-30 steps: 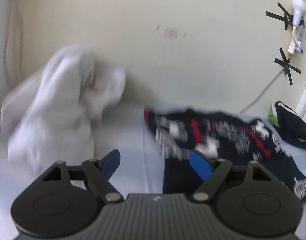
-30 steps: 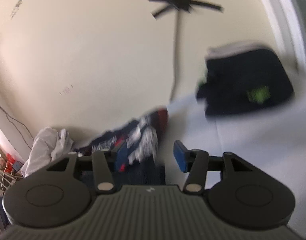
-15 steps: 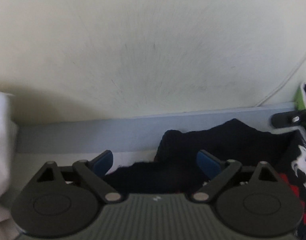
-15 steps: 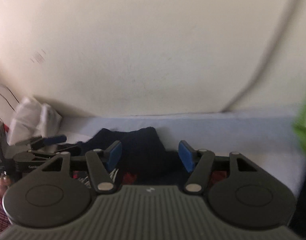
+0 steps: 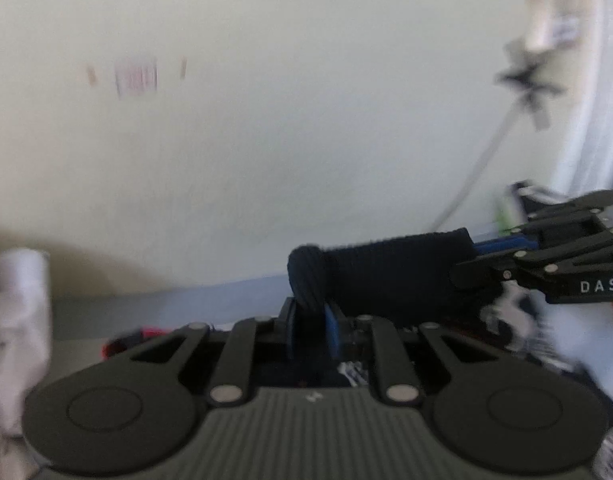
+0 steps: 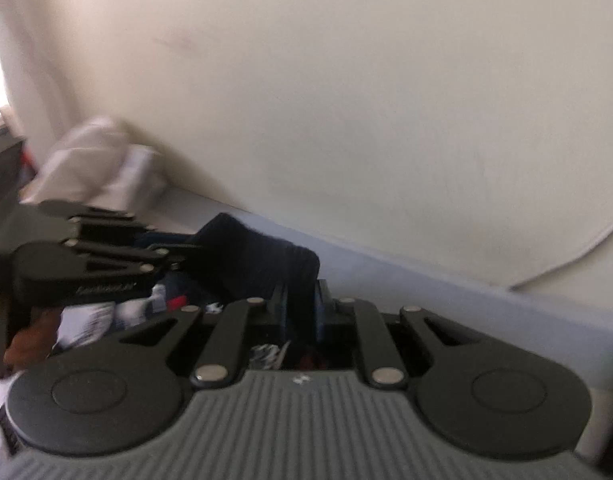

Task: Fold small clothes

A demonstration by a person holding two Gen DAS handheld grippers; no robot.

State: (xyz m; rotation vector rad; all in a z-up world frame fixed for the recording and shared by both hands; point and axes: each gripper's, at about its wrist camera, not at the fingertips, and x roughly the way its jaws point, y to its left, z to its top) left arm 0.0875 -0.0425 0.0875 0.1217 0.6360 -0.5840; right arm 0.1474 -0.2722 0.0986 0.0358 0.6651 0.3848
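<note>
The left claw (image 5: 311,322) is closing, its blue pads (image 5: 331,326) already pinching a bunched corner of the dark navy garment (image 5: 390,276), which stands up in a twisted roll just above the fingertips. From there the ribbed edge of the garment stretches taut to the right, where the right claw (image 5: 496,245) comes in from the side and grips the other end. Seen from the right wrist, the right claw (image 6: 300,312) is likewise closing, with a fold of the same dark garment (image 6: 262,258) clamped between its pads, and the left claw (image 6: 174,250) reaches in from the left edge to hold the far corner. So the cloth hangs lifted between the two claws, above the pale grey-blue surface (image 5: 186,296) that runs along the foot of the cream wall (image 5: 306,120). Beneath the lifted edge lies more of the fabric, with white and red patterning (image 6: 174,304) (too blurred to read the design). A heap of white cloth (image 5: 14,320) sits at the left against the wall. A grey cable (image 5: 478,172) runs down the wall at the right, under a cross of black tape (image 5: 530,84). A bit of a person's hand (image 6: 30,338) shows under the left claw's body.
</note>
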